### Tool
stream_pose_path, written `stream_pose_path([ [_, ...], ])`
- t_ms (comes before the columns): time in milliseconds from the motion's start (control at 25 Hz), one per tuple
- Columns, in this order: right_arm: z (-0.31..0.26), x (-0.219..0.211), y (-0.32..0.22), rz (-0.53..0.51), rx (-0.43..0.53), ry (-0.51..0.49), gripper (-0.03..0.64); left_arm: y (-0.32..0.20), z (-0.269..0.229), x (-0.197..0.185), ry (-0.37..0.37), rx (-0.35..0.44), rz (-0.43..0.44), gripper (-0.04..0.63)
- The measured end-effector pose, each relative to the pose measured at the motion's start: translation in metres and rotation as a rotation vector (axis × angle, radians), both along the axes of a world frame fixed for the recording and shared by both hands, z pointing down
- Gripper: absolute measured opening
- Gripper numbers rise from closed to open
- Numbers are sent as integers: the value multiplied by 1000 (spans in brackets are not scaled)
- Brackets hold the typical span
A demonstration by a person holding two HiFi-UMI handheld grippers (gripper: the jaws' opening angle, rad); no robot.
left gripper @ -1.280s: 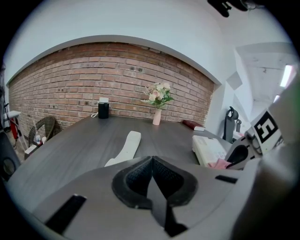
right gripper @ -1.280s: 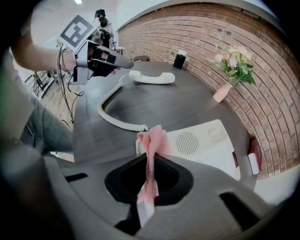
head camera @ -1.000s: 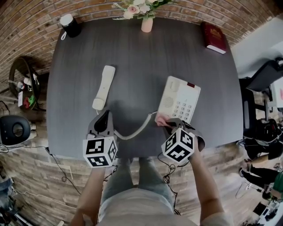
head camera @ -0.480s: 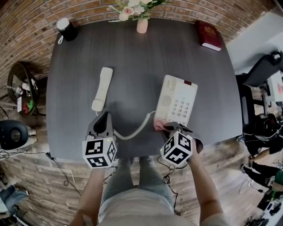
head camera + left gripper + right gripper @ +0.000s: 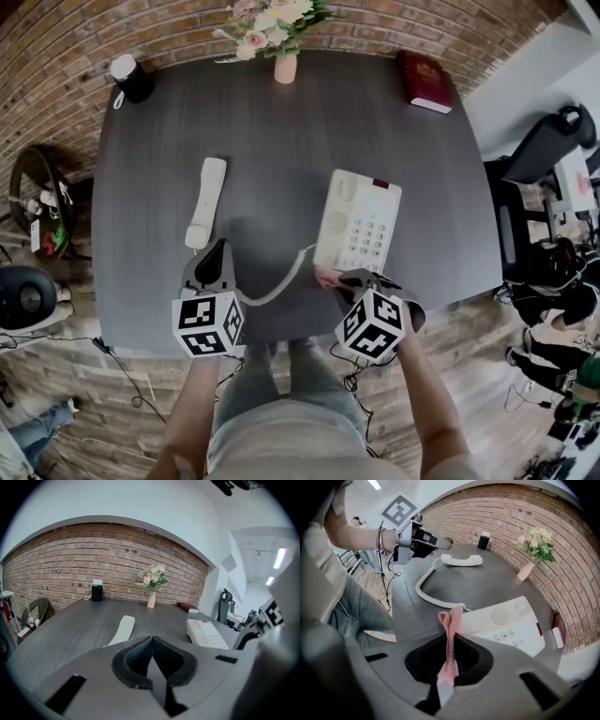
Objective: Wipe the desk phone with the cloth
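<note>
left tool (image 5: 151, 639): jaws together, apparently empty | right tool (image 5: 451, 641): jaws clamped on cloth (image 5: 452, 619)

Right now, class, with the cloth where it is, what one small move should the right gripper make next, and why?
Probably ease the right gripper forward to drag the pink cloth onto the desk phone. Its fingers are shut on the cloth, whose tip sits at the phone's near corner, and the handset lies off the phone, leaving the top exposed.
</note>
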State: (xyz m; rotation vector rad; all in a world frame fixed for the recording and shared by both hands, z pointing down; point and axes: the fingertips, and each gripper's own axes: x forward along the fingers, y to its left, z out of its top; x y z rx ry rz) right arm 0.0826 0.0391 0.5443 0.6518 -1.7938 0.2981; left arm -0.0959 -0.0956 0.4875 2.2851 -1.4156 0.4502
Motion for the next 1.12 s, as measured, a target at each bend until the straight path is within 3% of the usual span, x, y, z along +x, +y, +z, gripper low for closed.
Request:
stream_pose_path([
  [640, -62, 96, -66, 2, 131, 94, 21, -34, -32, 55, 52, 55, -35, 5],
  [1120, -64, 137, -126, -67, 182, 117, 21, -60, -39, 88, 22, 66, -73, 5],
])
